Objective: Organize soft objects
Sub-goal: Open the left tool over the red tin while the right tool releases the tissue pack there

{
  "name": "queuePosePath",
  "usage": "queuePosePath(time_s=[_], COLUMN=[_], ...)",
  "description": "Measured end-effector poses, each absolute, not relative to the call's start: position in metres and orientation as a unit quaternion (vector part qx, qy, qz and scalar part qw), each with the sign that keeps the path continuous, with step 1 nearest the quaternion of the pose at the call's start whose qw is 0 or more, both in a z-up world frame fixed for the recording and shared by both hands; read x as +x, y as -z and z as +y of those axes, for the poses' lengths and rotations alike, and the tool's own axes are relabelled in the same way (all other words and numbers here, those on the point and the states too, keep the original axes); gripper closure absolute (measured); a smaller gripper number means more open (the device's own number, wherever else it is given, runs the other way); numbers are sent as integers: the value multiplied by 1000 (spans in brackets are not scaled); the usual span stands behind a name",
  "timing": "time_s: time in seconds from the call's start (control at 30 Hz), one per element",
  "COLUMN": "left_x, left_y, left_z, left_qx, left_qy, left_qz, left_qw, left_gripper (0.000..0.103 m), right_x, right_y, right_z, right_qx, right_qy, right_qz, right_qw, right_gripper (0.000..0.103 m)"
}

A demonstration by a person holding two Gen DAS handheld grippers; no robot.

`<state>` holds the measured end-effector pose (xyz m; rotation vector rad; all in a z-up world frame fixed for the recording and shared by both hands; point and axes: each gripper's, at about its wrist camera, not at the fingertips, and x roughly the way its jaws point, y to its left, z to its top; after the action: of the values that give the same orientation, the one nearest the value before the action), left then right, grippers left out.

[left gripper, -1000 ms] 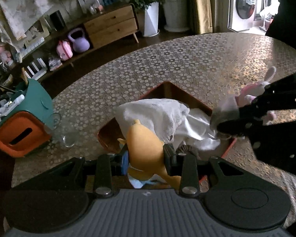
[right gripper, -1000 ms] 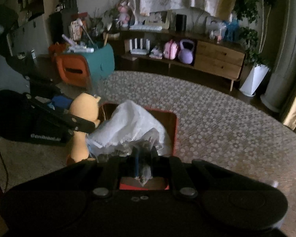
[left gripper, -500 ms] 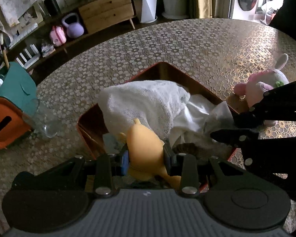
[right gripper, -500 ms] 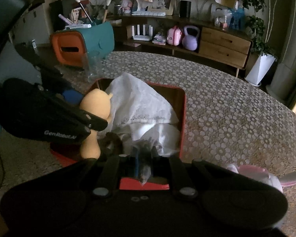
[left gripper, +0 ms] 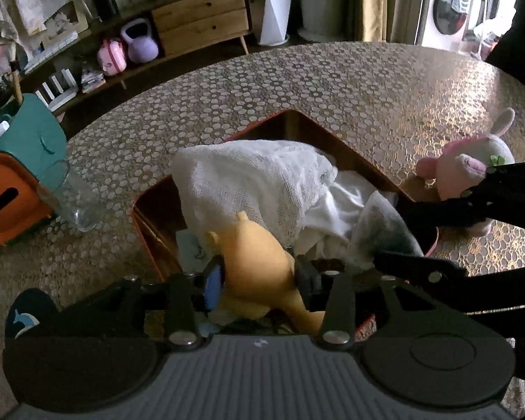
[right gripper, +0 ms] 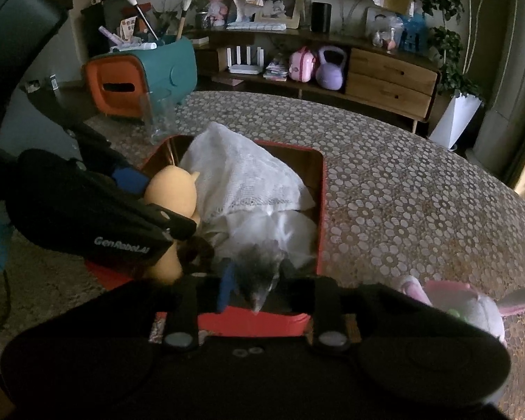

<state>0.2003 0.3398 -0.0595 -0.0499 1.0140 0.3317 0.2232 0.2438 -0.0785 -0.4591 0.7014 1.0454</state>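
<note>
A red box [left gripper: 336,140] [right gripper: 321,217] on the patterned table holds a white gauze cloth [left gripper: 255,178] [right gripper: 245,178]. My left gripper [left gripper: 259,280] is shut on a soft yellow toy [left gripper: 259,266] [right gripper: 171,192] and holds it over the box's near-left part. My right gripper [right gripper: 259,276] has opened around a grey-white cloth corner [right gripper: 260,269] [left gripper: 378,231] at the box's near edge; the corner still lies between the fingers. A pink and white plush rabbit [left gripper: 469,164] [right gripper: 472,304] lies on the table right of the box.
A clear glass [left gripper: 70,196] [right gripper: 157,119] stands left of the box, next to a teal and orange organizer [left gripper: 14,171] [right gripper: 140,73]. A low sideboard [right gripper: 388,77] stands beyond the table.
Both grippers have come down toward the box with their loads. The right gripper's fingers have spread apart around the cloth corner. The plush rabbit has come into the right wrist view.
</note>
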Motion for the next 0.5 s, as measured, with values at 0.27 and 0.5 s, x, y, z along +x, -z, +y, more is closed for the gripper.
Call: queuePosePath(time_s=[0.27,0.5], left_x=[187,166], left_y=[44,21], left_z=[333,315], left_qx=[-40,-43], left_qy=[-161,-160], left_qz=[461,429], left_qw=[871,888], left_gripper=[39,33], right_x=[219,205], right_y=[65,44], right_z=[228,201], right_qx=[-189,-165], right_qy=[-483,-483], right_qz=[325,306], right_qw=[791,803], right_gripper=[55,41])
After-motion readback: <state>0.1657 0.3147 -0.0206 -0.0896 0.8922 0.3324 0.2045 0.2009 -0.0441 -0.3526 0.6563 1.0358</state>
